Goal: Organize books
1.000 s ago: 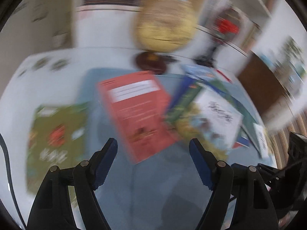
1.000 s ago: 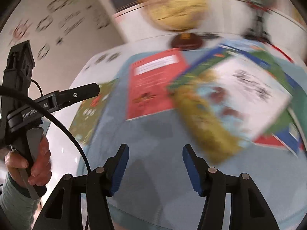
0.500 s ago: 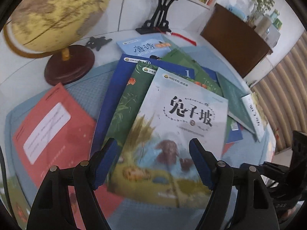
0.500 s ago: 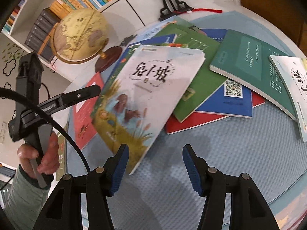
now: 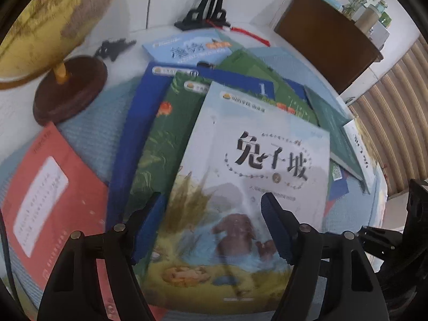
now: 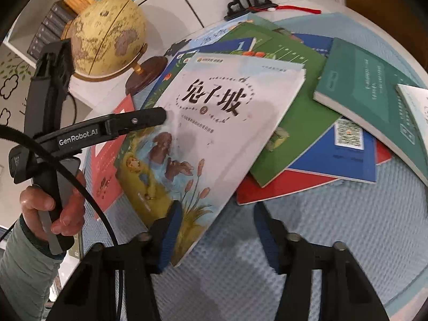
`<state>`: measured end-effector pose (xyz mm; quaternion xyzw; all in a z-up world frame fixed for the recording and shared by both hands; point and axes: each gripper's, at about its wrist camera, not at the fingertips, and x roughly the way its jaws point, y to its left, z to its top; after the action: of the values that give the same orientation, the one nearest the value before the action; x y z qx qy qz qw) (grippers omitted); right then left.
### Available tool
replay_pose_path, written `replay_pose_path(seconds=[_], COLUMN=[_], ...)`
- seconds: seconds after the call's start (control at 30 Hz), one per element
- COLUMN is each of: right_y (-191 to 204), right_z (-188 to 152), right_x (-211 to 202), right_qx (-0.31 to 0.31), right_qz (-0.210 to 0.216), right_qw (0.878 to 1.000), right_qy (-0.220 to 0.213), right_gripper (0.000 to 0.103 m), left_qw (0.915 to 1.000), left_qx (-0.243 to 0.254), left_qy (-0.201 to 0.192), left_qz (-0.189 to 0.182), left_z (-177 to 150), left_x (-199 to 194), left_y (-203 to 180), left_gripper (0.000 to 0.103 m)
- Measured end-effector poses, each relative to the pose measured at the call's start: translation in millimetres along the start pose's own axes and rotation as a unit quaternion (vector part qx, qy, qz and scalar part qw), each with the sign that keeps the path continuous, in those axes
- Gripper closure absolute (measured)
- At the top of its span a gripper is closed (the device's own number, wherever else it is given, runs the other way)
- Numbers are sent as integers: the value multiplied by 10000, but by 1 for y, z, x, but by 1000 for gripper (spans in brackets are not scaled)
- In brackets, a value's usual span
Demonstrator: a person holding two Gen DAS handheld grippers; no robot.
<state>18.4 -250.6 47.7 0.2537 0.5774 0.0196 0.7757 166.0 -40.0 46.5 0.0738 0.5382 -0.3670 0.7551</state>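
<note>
Left wrist view: left gripper [image 5: 211, 224] has dropped closer to the pile over the last second, jaws wide apart, nothing held. Half a second ago the white picture book [image 5: 248, 187] sat further ahead; now its lower half fills the gap between the blue fingers [image 5: 275, 227]. Book lies on top of the heap, over a green book [image 5: 165, 131] and a blue book [image 5: 128, 139]. Red booklet [image 5: 50, 195] lies alone toward the near-left edge of the blue mat [image 5: 88, 133], globe [image 5: 40, 21] at the far-left side. Frame is slightly blurred, so contact with the cover cannot be told.

Right wrist view: right gripper [image 6: 216, 235] has also closed in, jaws wide, empty. Near corner of the white picture book [image 6: 214, 133] now sits just by its left finger [image 6: 171, 230]; the other finger is over bare mat [image 6: 321, 214]. Left gripper [image 6: 144, 119] hovers over the book's left edge. Teal book [image 6: 366, 91] and a blue one with a QR code [image 6: 334, 157] lie scattered on the right side of the mat, a red book [image 6: 281, 187] beneath.

Judgement: both tools have converged on the top book, so it is likely first to be picked; pile still unsorted, task at its start.
</note>
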Motion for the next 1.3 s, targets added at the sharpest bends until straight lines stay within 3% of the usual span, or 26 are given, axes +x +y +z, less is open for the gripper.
replay_pose_path(seconds=[0.07, 0.2, 0.4, 0.47, 0.57, 0.63, 0.73, 0.97, 1.2, 1.3], right_y=[2, -7, -47, -65, -82, -85, -81, -58, -50, -57], right_z=[-1, -12, -34, -38, -44, -47, -52, -52, -53, -47], right_x=[6, 3, -24, -31, -40, -45, -51, -42, -39, -46], right_qx=[-93, -127, -101, 75, 302, 324, 142, -503, -1095, -1202], right_qz=[76, -161, -471, -381, -287, -251, -416, -882, -668, -667], right_qw=[9999, 9997, 9987, 9990, 9986, 9983, 9984, 9947, 9913, 9902], right_qy=[100, 126, 158, 237, 325, 424, 359, 149, 282, 264], right_gripper=[67, 67, 67, 67, 66, 62, 56, 57, 62, 62], left_qw=[10000, 9993, 9906, 9897, 9907, 9897, 9859, 9833, 9873, 9850], left_qx=[-11, -242, -728, -747, -952, -1174, -1528, -1733, -1542, -1694], left_qy=[-26, 75, 266, 291, 234, 30, -146, -286, -358, -343], left_qz=[-51, -280, -1126, -1185, -940, -812, -665, -479, 155, -13], left_z=[-5, -24, -90, -110, -131, -141, -151, -154, -147, -150], left_x=[-1, -6, -12, -10, -5, -13, -20, -10, -8, -10], left_y=[-2, -8, -37, -53, -67, -69, -63, -64, -83, -89], left_gripper=[31, 31, 31, 34, 49, 53, 53, 52, 52, 52])
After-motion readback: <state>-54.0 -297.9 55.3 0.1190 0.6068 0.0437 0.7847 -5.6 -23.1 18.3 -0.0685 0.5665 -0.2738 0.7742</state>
